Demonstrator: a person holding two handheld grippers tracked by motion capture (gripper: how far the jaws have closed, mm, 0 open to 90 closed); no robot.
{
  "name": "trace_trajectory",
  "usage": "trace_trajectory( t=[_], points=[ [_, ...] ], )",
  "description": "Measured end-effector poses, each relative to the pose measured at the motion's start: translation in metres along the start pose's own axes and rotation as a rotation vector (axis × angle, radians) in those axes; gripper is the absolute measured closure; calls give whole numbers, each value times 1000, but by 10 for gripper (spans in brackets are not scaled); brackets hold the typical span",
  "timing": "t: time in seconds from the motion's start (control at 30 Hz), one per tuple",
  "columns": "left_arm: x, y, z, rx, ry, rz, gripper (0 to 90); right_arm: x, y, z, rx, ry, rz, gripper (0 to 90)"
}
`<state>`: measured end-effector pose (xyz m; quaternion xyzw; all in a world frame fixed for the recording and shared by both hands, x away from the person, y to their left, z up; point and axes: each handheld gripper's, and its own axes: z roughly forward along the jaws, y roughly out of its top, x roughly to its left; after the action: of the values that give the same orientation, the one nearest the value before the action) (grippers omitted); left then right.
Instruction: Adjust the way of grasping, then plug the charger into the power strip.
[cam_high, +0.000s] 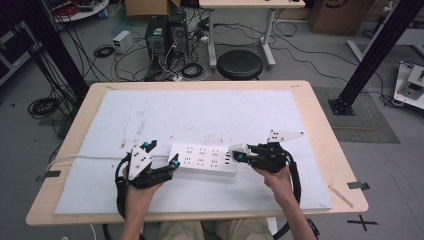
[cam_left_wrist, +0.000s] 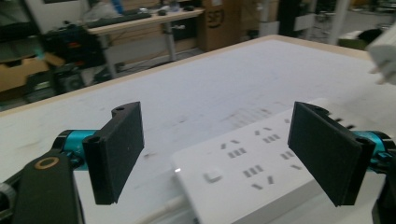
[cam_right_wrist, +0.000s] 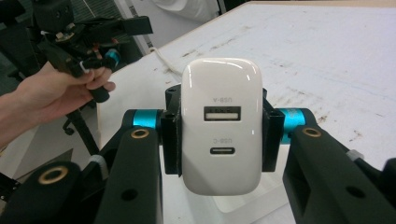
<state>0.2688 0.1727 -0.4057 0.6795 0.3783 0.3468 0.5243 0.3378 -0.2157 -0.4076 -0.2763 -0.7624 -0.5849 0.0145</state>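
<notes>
Two grippers are held over a white power strip (cam_high: 204, 159) that lies flat on the tabletop (cam_high: 310, 105). A white charger (cam_right_wrist: 220, 125) is held tight between the jaws of the right gripper (cam_high: 240, 155). Its two USB holes are turned toward that gripper's camera, so its plug side is pointed away from the jaws, toward the strip. The charger (cam_high: 238, 149) is seen just above the near end of the strip, right in front of those jaws. It cannot be told if it is touching the strip yet.

The jaws of the left gripper (cam_left_wrist: 224, 154) are spread wide open, and nothing is held in them. The other end of the power strip (cam_left_wrist: 261, 172) is seen between and just past these open jaws, with its white cord (cam_high: 95, 157) trailing out beside them. The strip is not yet gripped.

So the picking up of the charger is done. Left to do, it seems, is the steadying of the strip and the pushing of the charger into one of the sockets. None of the sockets is filled yet.
</notes>
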Motion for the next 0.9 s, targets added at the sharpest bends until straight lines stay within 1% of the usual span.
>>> trace_trajectory(
  t=[0.03, 0.07, 0.1, 0.13, 0.2, 0.27, 0.3, 0.33, 0.4, 0.53, 0.6, 0.67, 0.77, 0.8, 0.9],
  points=[
    [3, 0, -3, 9, 17, -5, 182, 0, 0, 0, 3, 0, 1, 629],
    [3, 0, -3, 9, 17, -5, 182, 0, 0, 0, 3, 0, 1, 629],
    [11, -1, -9, 23, 42, -22, 182, 1, 1, 0, 17, -3, -3, 629],
    [11, -1, -9, 23, 42, -22, 182, 1, 1, 0, 17, -3, -3, 629],
    [15, -2, -14, 29, 55, -33, 182, 0, 2, 0, 25, -6, -16, 629],
    [16, -2, -16, 31, 54, -35, 182, 0, 2, -1, 31, -6, -18, 629],
    [20, -4, -18, 37, 56, -46, 182, 0, 3, -1, 36, -7, -18, 629],
    [21, -5, -19, 41, 57, -53, 182, -1, 3, -1, 49, -16, -30, 630],
    [24, -6, -20, 44, 63, -59, 182, -2, 4, -1, 62, -22, -33, 629],
    [25, -6, -22, 42, 66, -59, 182, -3, 6, 0, 77, -24, -36, 629],
    [26, -6, -22, 45, 68, -57, 182, -5, 8, 2, 97, -29, -48, 629],
    [26, -7, -21, 45, 69, -58, 182, -7, 8, 3, 102, -32, -54, 629],
    [27, -7, -19, 47, 67, -61, 182, -10, 9, 4, 114, -36, -47, 629],
    [28, -7, -18, 50, 64, -59, 182, -11, 10, 5, 127, -35, -47, 629],
    [26, -7, -15, 52, 59, -57, 182, -13, 14, 9, 171, -48, -73, 629]
  ],
)
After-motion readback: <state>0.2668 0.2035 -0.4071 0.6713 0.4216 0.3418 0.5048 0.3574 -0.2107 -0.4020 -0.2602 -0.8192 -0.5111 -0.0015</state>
